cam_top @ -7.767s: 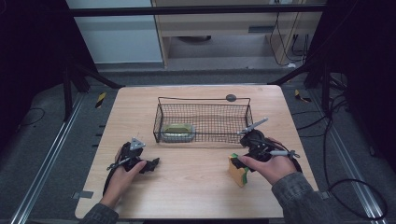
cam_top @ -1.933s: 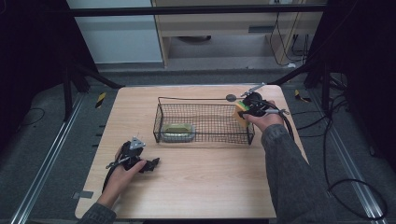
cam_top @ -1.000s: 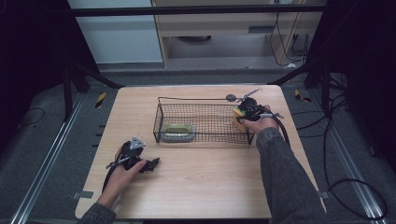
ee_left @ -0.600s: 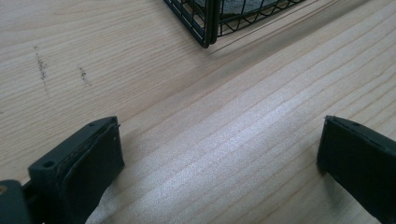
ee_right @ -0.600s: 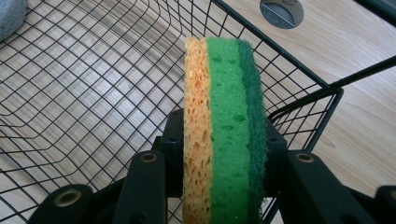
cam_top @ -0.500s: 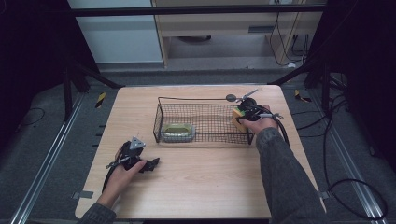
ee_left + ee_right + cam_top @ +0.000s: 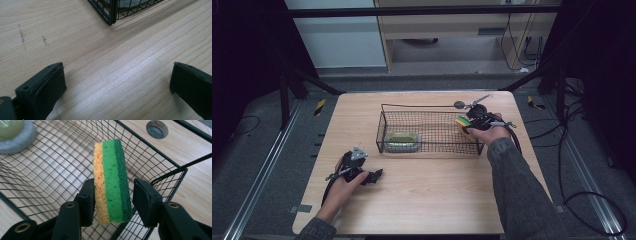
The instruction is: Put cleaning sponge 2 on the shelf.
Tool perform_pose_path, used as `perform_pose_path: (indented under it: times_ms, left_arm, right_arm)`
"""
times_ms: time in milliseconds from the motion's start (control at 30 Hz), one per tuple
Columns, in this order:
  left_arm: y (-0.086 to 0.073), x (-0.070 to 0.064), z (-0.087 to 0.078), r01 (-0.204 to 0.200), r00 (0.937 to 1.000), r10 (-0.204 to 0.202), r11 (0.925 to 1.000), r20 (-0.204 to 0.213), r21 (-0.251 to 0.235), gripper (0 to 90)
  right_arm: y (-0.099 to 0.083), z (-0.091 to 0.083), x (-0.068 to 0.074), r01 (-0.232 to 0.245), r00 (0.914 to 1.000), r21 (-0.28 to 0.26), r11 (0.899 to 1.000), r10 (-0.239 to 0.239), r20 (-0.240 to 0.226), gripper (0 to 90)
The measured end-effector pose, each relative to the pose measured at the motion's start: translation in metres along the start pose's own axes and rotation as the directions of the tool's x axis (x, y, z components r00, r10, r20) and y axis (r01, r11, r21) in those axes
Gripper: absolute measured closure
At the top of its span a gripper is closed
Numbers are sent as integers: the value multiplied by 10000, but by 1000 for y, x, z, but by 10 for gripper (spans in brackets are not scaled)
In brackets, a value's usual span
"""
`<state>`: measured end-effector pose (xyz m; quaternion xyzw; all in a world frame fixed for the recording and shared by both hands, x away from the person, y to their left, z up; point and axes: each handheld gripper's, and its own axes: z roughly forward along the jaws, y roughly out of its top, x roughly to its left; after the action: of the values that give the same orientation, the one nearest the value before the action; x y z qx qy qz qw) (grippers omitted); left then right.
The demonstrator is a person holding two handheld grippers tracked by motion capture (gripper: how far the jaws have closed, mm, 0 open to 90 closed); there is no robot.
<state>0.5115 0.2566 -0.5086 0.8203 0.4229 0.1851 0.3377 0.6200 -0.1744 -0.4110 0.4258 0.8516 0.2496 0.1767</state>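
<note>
The right gripper [image 7: 469, 120] was up at the basket's [image 7: 430, 150] far right corner, with the sponge [image 7: 462, 121] between its jaws. Seen along those jaws, the sponge [image 7: 112, 182] stood on edge, yellow side against the left jaw, dark green scouring side facing the right one; the left jaw touched it, while a thin gap showed at the right jaw, so the hold looked loose or just opening, and I could not tell for sure whether it was still pinched. The sponge hung over the inside of the basket [image 7: 150, 152], just within the corner wires, above the mesh floor and not resting on it. Farther in, toward the basket's left end, lay a grey-rimmed pad [image 7: 402, 141] with a pale green top. A round dark hole [image 7: 157, 129] sat in the table [image 7: 437, 200] just beyond the basket's rim. The left gripper [image 7: 371, 176] lay low at the near left of the table, held in the person's hand, well apart from the basket. Its jaws were spread wide over bare wood, with nothing between them, and a corner of the basket [image 7: 111, 15] showed ahead of them.
</note>
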Motion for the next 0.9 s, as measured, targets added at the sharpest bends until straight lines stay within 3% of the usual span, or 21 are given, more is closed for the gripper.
perform_pose_path:
  times_ms: [233, 900]
  left_arm:
    - [0, 0, 0, 4, 10000, -4, 10000, -8, 1, 0]
    - [0, 0, 0, 20, 10000, -20, 10000, -23, -2, 0]
  right_arm:
    - [1, -4, 10, 125, 9997, -95, 9999, -127, -223, 577]
    - [9, -5, 31, 3, 9954, 87, 10000, 5, -956, 461]
